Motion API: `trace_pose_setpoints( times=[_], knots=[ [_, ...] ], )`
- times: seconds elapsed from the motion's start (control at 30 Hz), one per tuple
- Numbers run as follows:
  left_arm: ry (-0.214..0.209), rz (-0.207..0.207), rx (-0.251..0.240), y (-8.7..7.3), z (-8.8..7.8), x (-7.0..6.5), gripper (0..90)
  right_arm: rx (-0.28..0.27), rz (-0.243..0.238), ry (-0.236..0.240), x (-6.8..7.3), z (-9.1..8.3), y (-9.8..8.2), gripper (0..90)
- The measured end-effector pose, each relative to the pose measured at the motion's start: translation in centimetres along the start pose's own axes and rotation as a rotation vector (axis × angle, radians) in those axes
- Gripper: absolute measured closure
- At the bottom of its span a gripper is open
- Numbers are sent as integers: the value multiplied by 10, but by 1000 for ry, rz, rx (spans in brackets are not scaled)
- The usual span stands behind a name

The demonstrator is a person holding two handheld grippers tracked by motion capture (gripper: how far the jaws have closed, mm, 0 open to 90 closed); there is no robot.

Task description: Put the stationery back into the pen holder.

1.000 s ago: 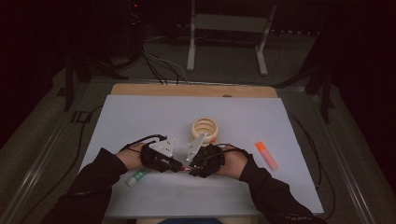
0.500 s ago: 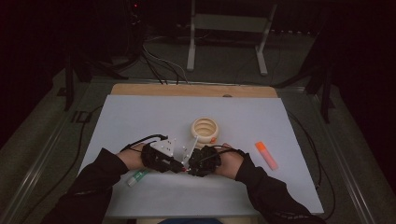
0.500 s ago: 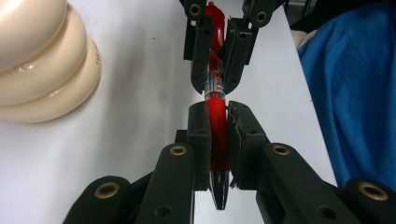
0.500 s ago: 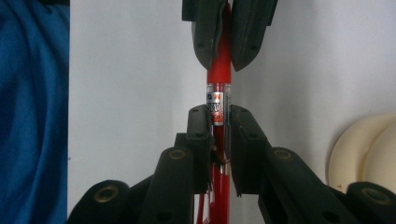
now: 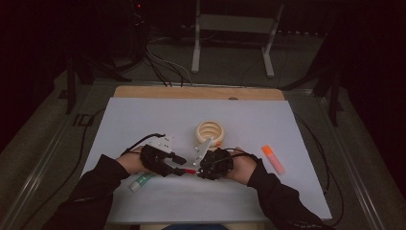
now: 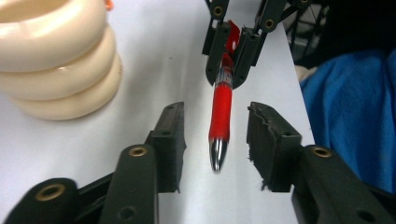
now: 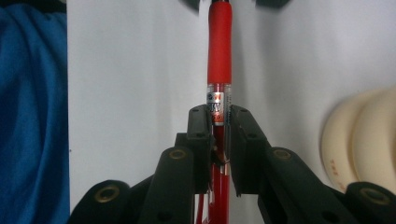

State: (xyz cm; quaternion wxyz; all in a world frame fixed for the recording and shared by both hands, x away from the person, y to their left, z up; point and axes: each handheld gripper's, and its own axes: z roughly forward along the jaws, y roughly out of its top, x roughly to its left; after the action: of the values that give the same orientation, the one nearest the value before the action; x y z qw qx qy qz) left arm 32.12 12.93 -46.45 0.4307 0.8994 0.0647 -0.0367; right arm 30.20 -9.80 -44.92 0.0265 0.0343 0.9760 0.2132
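Red ballpoint pen [image 6: 222, 105]: light, stiff, slim plastic barrel, smooth and liable to slip or swivel; best taken on the soft red grip sleeve, across the barrel; clear section with printed label behind it, chrome tip. Location: held level above the white surface [image 5: 297, 129], between the two hands, near a cream ringed holder [image 5: 209, 132]. Right gripper [image 7: 219, 122]: fingers clamped on the clear section. Left gripper [image 6: 215, 144]: fingers just opening, apart either side of the tip, not touching.
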Motion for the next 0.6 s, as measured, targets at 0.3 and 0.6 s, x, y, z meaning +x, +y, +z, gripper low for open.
trace_pose_setpoints(
  times=[0.3,0.6],
  knots=[
    [45,-44,-58,-11,-16,-3,509,-67,36,-17,-3,-19,-13,801],
    [78,-114,-118,-27,-24,-5,381,-209,126,-44,-14,-45,-23,801]
  ],
)
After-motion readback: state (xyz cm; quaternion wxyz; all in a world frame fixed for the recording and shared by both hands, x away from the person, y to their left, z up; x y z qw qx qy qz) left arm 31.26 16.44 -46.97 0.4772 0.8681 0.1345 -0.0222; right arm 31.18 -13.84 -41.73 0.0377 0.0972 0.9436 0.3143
